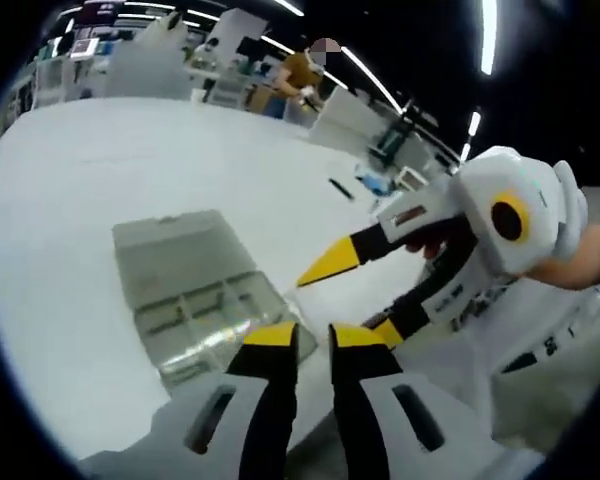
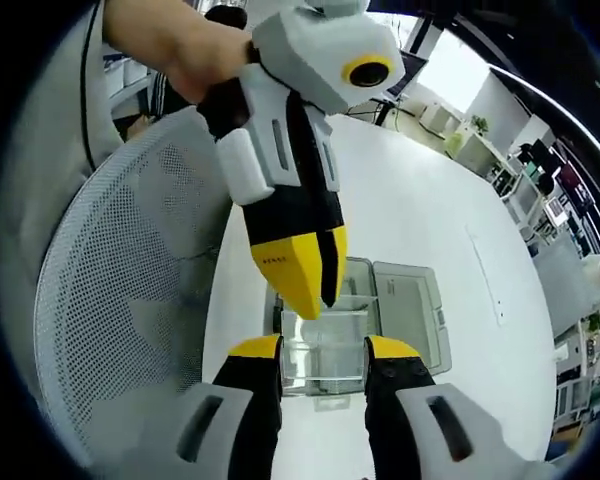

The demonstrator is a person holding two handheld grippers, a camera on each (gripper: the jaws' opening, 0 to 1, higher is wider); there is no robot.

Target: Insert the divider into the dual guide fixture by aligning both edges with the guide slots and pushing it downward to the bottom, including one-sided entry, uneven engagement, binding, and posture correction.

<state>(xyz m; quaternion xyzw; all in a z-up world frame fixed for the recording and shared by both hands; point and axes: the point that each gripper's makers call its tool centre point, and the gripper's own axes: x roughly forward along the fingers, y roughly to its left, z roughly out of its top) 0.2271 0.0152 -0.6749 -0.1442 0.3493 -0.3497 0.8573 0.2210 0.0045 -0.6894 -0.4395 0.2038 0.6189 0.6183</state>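
A clear plastic organiser box (image 1: 195,295) lies open on the white table (image 1: 70,200), its lid (image 1: 175,240) folded back flat beside the tray. In the left gripper view the box sits just ahead of the left gripper (image 1: 313,338), toward the table's near edge, and its tray is split into several shallow compartments (what lies in them is too blurred to name, only faint pale shapes show). The left gripper's two yellow-tipped jaws stand close together with a narrow gap between them, and nothing shows between them. To the right of that view the right gripper (image 1: 365,290) comes in, held in a person's hand (image 1: 580,262); its jaws are spread wide, one yellow tip pointing toward the box and the other lower, near the left gripper's tip, with nothing gripped. In the right gripper view the same box (image 2: 365,330) lies beyond the right gripper (image 2: 322,350), whose jaws stand well apart and empty, framing the box's clear tray. The tray's walls are see-through and I cannot tell whether a divider already stands in any slot. The left gripper (image 2: 305,275) hangs down into this view from above, held by a hand (image 2: 195,60), its yellow tip over the near end of the box; whether it touches the box I cannot tell. A white mesh chair back (image 2: 120,290) stands beside the table edge on the left. Far across the room a person (image 1: 302,72) stands at other benches.
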